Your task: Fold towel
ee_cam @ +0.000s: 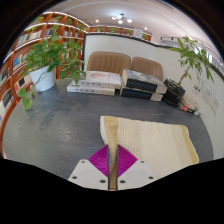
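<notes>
Fingers (113, 163) closed on towel (160, 140) edge

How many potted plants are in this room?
2. One large potted plant stands left of the sofa, by the bookshelves; another leafy plant is at the right wall. Others may be hidden.

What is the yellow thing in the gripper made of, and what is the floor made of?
The towel looks like soft woven cloth, pale cream and matte: it drapes, and a folded edge bunches up between the gripper fingers, which look shut on it. The floor seems to be hard and smooth, maybe concrete or vinyl: it is grey, even and faintly shiny. I cannot be sure of either from looks alone.
</notes>
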